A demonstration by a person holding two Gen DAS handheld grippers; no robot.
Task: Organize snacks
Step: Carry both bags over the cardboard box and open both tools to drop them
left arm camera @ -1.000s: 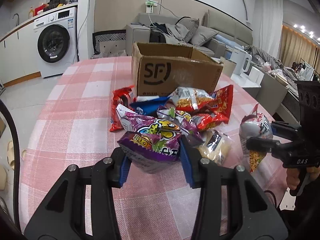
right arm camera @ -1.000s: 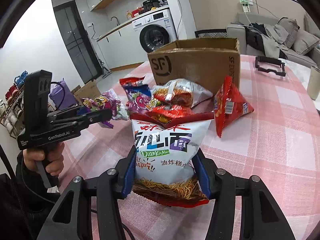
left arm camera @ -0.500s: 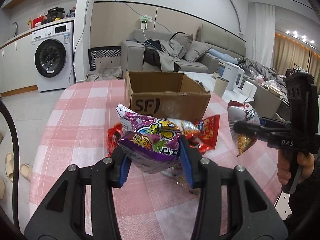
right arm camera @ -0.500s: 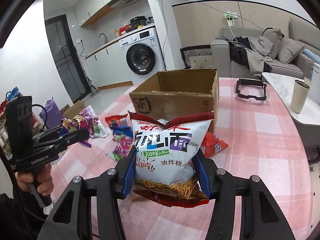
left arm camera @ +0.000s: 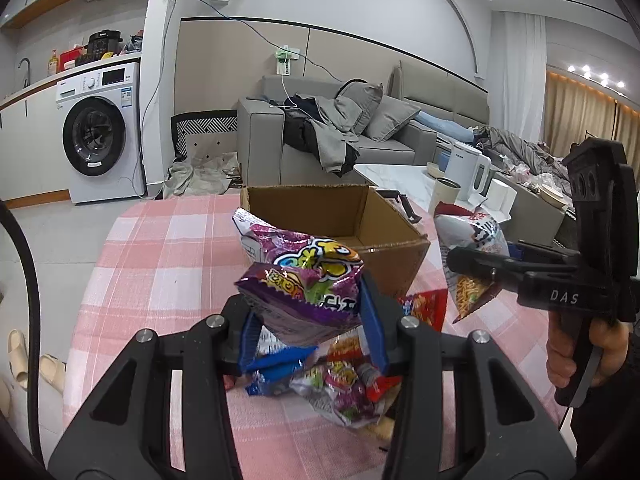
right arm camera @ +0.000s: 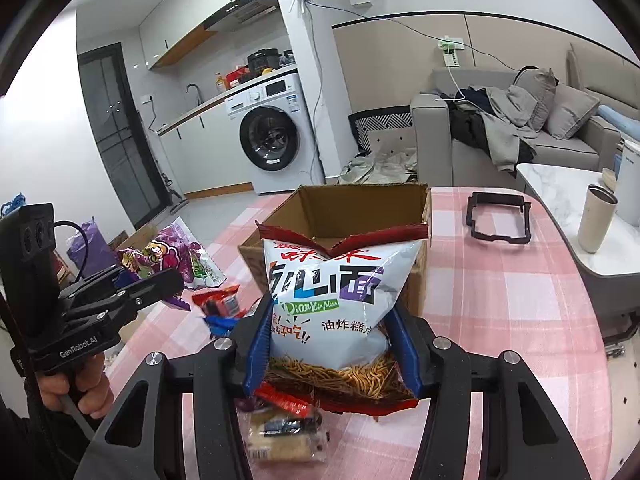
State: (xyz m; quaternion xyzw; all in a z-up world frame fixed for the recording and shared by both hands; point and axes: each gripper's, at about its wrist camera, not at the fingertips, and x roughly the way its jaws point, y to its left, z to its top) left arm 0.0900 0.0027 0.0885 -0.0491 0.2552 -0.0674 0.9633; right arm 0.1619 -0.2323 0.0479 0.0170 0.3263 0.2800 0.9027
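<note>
My left gripper [left arm camera: 308, 328] is shut on a purple snack bag [left arm camera: 304, 280], held in the air just before the open cardboard box [left arm camera: 392, 264]. The same purple bag [right arm camera: 172, 256] and left gripper [right arm camera: 160, 284] show at the left of the right wrist view. My right gripper [right arm camera: 332, 352] is shut on a white and red noodle snack bag [right arm camera: 332, 288], lifted in front of the box [right arm camera: 352, 208]. In the left wrist view that noodle bag [left arm camera: 468, 248] hangs at the right in the right gripper [left arm camera: 472, 264]. Several loose snack packets [left arm camera: 340, 384] lie on the pink checked table below.
The pink checked tablecloth [left arm camera: 168, 256] covers a round table. A black frame [right arm camera: 498, 218] lies on it right of the box. A low marble table [right arm camera: 560, 192] with a cup [right arm camera: 598, 220] and kettle stands to the right. Slippers [left arm camera: 32, 364] lie on the floor at left.
Both grippers rose with their bags, from near the snack pile to in front of the box's opening. The pile now lies below the fingers, and the box's inside shows.
</note>
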